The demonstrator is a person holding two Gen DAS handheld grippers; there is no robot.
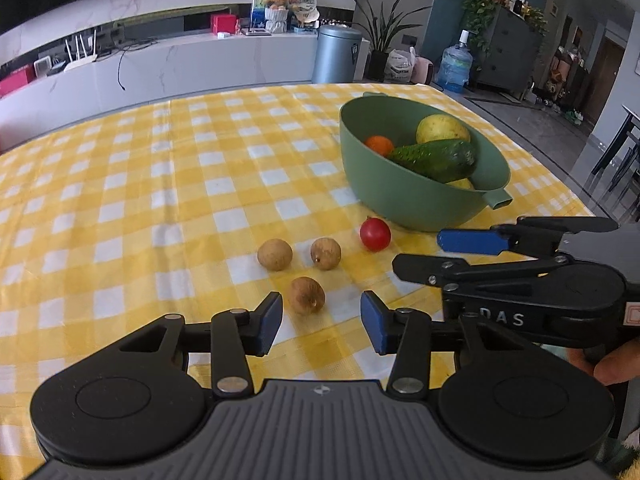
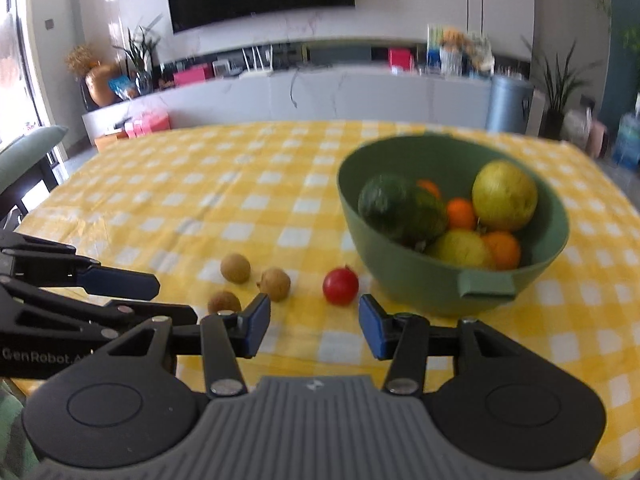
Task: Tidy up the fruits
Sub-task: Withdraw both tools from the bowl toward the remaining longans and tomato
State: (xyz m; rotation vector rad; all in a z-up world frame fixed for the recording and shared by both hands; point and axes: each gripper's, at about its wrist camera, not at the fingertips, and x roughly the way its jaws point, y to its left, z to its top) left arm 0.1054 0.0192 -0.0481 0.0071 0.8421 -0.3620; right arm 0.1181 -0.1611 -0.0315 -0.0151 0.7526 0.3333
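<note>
Three small brown longans lie on the yellow checked cloth: one [image 1: 307,295] just ahead of my open left gripper [image 1: 321,322], two more [image 1: 275,254] [image 1: 326,253] behind it. A red cherry tomato [image 1: 375,234] lies right of them, near a green bowl [image 1: 404,196] holding a cucumber [image 1: 434,158], yellow fruits and oranges. In the right wrist view my right gripper [image 2: 314,326] is open and empty, close before the tomato [image 2: 340,285], with the longans [image 2: 235,268] to its left and the bowl [image 2: 420,280] to its right.
The right gripper [image 1: 424,254] shows from the side at the right of the left wrist view; the left gripper [image 2: 154,294] shows at the left of the right wrist view. A white TV cabinet [image 1: 200,64], a grey bin [image 1: 336,54] and plants stand beyond the table.
</note>
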